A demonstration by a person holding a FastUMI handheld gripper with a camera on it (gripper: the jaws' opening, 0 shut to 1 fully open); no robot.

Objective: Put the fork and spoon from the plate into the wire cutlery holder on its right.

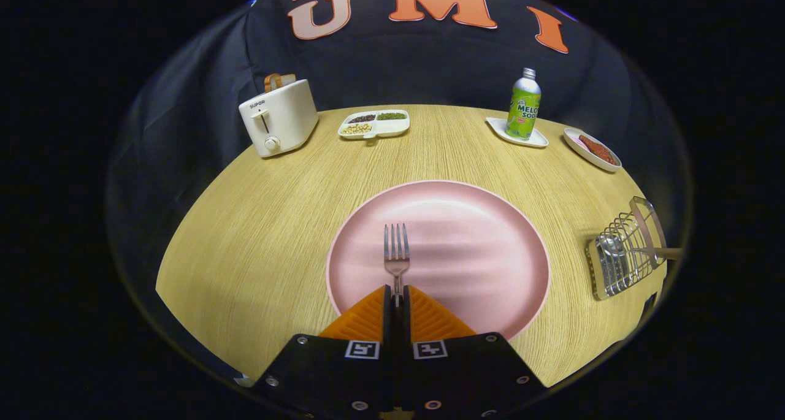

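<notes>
A metal fork (397, 252) points away from me over the pink plate (478, 248), its handle pinched between my two fingers. My gripper (397, 294) is shut on that handle at the plate's near rim. To the right of the plate, by the table's edge, stands the wire cutlery holder (625, 249). A spoon (611, 246) sits inside it, bowl showing through the wires, and its wooden handle sticks out to the right.
Along the far side of the round wooden table (257, 248) stand a white toaster (279, 116), a divided snack tray (374, 124), a green soda bottle (524, 105) on a white dish, and a small dish (592, 148) with red food.
</notes>
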